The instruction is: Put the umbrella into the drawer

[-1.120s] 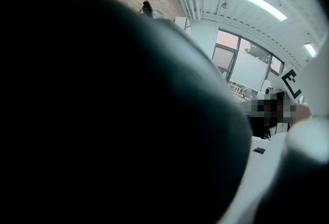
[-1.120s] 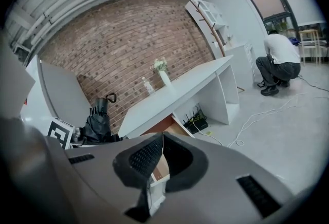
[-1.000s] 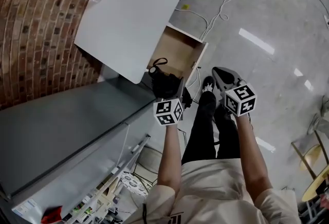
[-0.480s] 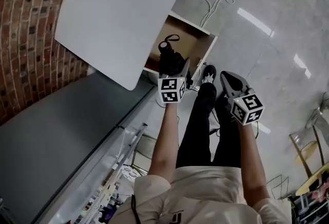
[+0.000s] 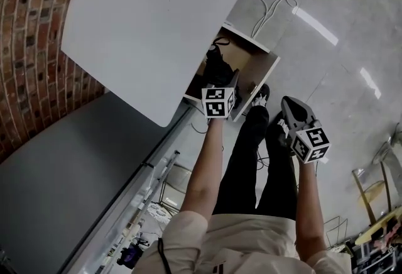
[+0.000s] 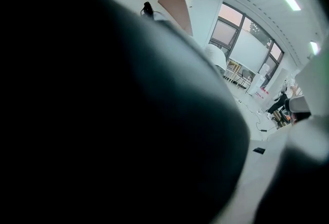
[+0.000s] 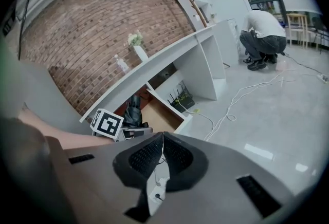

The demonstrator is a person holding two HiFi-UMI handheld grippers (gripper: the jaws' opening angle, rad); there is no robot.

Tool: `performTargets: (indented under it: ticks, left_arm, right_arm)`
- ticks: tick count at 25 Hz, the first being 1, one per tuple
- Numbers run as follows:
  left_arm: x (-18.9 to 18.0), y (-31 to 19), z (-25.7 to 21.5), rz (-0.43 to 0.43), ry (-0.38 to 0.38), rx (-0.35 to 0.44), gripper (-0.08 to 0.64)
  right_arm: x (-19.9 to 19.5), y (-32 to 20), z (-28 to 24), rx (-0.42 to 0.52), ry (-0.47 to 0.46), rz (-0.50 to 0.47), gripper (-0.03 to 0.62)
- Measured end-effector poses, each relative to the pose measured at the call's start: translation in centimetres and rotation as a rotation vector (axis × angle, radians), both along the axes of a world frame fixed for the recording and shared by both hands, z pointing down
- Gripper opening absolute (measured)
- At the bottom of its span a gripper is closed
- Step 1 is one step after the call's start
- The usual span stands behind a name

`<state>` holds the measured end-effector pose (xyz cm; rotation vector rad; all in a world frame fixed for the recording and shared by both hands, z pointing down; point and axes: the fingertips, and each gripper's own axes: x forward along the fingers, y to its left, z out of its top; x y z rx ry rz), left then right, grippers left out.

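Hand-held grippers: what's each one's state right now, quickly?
Left hand-held gripper: closed on the black umbrella, at the open drawer.
Right hand-held gripper: closed, empty.

The umbrella (image 5: 218,65) is black. The drawer (image 5: 260,65) is light brown wood inside, with white edges. The surface (image 5: 157,9) above it is plain white, and the brick wall (image 5: 25,46) is red-brown with pale mortar lines. The floor (image 5: 339,46) is glossy pale grey. The left hand-held gripper (image 5: 221,81) and the right hand-held gripper (image 5: 287,103) each carry a white cube with black square markers. The right one has a grey body and dark, finely ribbed pads (image 7: 145,159). The person's trousers (image 5: 248,159) are black and the shirt (image 5: 251,244) is cream.
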<state>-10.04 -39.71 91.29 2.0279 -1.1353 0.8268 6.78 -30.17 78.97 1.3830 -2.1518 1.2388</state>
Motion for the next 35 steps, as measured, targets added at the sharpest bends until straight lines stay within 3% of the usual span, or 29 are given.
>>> performTargets:
  ticks: [4,10,16,27,31,35]
  left_arm:
    - [-0.1,-0.6,1.7,-0.018,-0.005,-0.042,0.278]
    - [-0.7,-1.1,4.1,-0.004,-0.037,-0.086,0.278]
    - [-0.7,-1.4,6.1,0.016,-0.068,-0.129,0.278]
    - [-0.1,-1.4,6.5,0.034,-0.173,-0.131,0.282]
    - [-0.6,-1.3,6.4,-0.005,-0.216,-0.134,0.296]
    - [-0.7,-1.6,6.2,-0.061,-0.211,-0.133,0.305]
  right_arm:
    - [0.0,-0.7,0.9,-0.018,-0.021,0.057,0.067]
    - [-1.7,-1.7,0.8,-0.019,-0.025,-0.02,0.067]
    - [-0.9,-2.0,1.7,-0.036,-0.051,0.004,0.067]
    - [-0.7,-2.9,1.4,-0.012,-0.024,-0.068,0.067]
    - [-0.6,-2.2,1.1,-0.014,-0.016,-0.076,0.067]
    - [0.1,-1.2,1.3,-0.017,-0.005,-0.07,0.067]
